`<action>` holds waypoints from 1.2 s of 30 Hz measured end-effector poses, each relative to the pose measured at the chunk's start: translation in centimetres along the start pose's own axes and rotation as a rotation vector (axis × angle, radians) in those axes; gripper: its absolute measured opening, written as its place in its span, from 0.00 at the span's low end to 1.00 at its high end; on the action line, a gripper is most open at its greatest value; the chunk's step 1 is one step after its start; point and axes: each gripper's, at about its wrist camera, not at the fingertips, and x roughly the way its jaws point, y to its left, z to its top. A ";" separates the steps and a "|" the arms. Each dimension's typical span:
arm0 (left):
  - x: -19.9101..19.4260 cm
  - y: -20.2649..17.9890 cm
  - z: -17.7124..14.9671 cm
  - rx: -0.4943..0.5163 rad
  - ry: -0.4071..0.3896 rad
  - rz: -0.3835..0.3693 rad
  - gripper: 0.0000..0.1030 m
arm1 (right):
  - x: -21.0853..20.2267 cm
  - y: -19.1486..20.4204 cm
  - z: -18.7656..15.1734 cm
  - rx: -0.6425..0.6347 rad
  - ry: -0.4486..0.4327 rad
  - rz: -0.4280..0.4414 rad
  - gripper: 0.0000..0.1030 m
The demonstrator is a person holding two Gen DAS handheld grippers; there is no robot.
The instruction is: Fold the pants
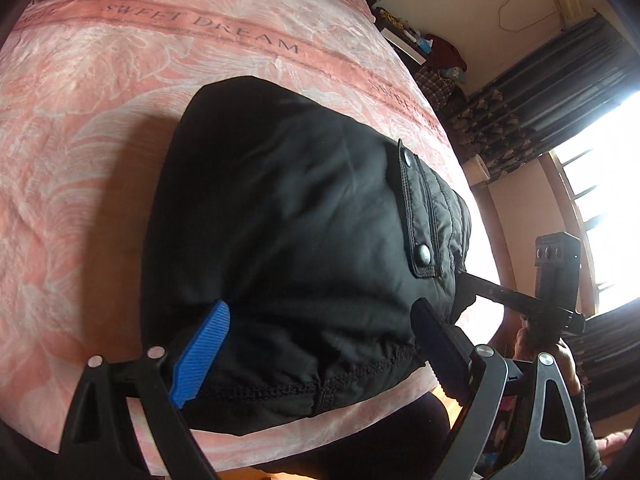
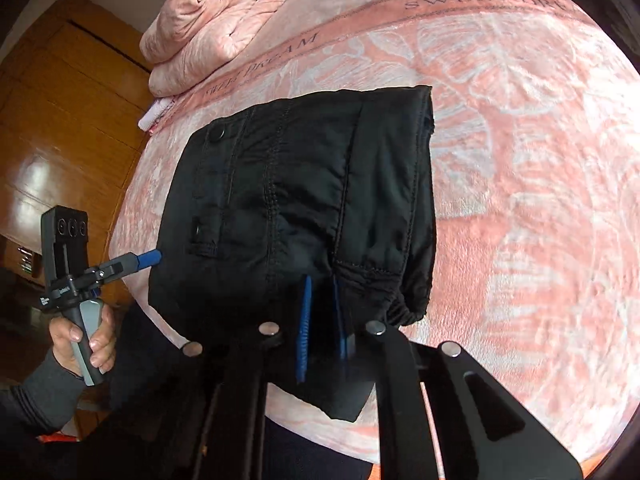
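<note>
Pants are lying as a thick black bundle at the centre of both wrist views, on the pink bedspread near its lower edge. I am reading left to right. In the left wrist view, my left gripper is sitting at the bottom of the frame with its fingers spread wide, the ribbed blue pad at lower left and the dark pad at lower right bracketing the near end of the bundle; I am not seeing it pinching anything. Right of centre, a pocket flap with two snaps is facing up. At the far right of that frame my right gripper is poking against the bundle's side, and its fingertips are hidden there.

In the right wrist view, the left gripper is showing at middle left with a blue tip touching the bundle. At bottom centre, the right gripper is holding its blue pads close together, seemingly nipping the hem of the pants, though I cannot say for certain that cloth is between them. A rolled pink quilt is sitting at upper left.

I am judging the fabric padded, soft, light and a little slick, so the layers may slide; I would be gripping through the stitched hem or waistband
</note>
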 end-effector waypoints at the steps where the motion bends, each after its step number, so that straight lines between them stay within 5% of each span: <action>1: -0.3 0.0 -0.1 0.003 -0.004 0.002 0.90 | -1.2 -0.5 -0.6 0.041 -0.042 0.031 0.23; 4: -1.1 0.4 -0.4 -0.016 -0.026 -0.014 0.90 | -3.5 -1.7 -2.0 0.137 -0.151 0.012 0.53; 7: -1.5 1.2 -0.9 -0.054 -0.039 -0.025 0.90 | -2.2 -3.6 -2.8 0.296 -0.162 0.102 0.67; 9: -1.6 1.4 -1.0 -0.061 -0.039 -0.022 0.90 | -0.9 -4.1 -2.8 0.344 -0.174 0.144 0.67; 12: -1.8 1.3 -1.3 -0.046 -0.032 -0.004 0.90 | 0.0 -4.1 -2.6 0.383 -0.206 0.144 0.24; 13: -1.9 1.3 -1.3 -0.044 -0.031 0.001 0.90 | -0.3 -4.2 -2.8 0.405 -0.225 0.172 0.21; 18: -2.1 1.1 -1.2 -0.038 -0.038 -0.011 0.90 | -1.4 -4.5 -4.5 0.451 -0.235 0.171 0.19; 20: -1.2 1.0 -0.9 -0.026 -0.020 0.000 0.90 | -0.3 -4.8 -4.3 0.429 -0.204 0.109 0.24; 21: -0.7 0.9 -0.7 -0.011 -0.011 0.011 0.92 | -0.3 -4.5 -4.1 0.395 -0.206 0.068 0.37; 24: -0.3 0.6 -0.8 0.022 0.002 0.039 0.92 | -3.1 -3.3 -3.0 0.380 -0.294 -0.022 0.41; 27: -0.3 0.8 -0.9 0.015 -0.003 0.024 0.94 | -5.0 -1.3 -0.4 0.302 -0.376 -0.045 0.39; 30: 0.2 0.9 -1.0 0.016 0.000 0.033 0.95 | -2.6 1.7 3.9 0.187 -0.322 -0.006 0.39; 35: 0.5 0.7 -1.1 0.015 0.002 0.039 0.96 | 3.1 -0.8 7.3 0.223 -0.204 -0.014 0.31; 36: 0.7 0.7 -1.1 0.015 0.005 0.035 0.96 | 4.1 -1.9 7.3 0.241 -0.172 -0.046 0.12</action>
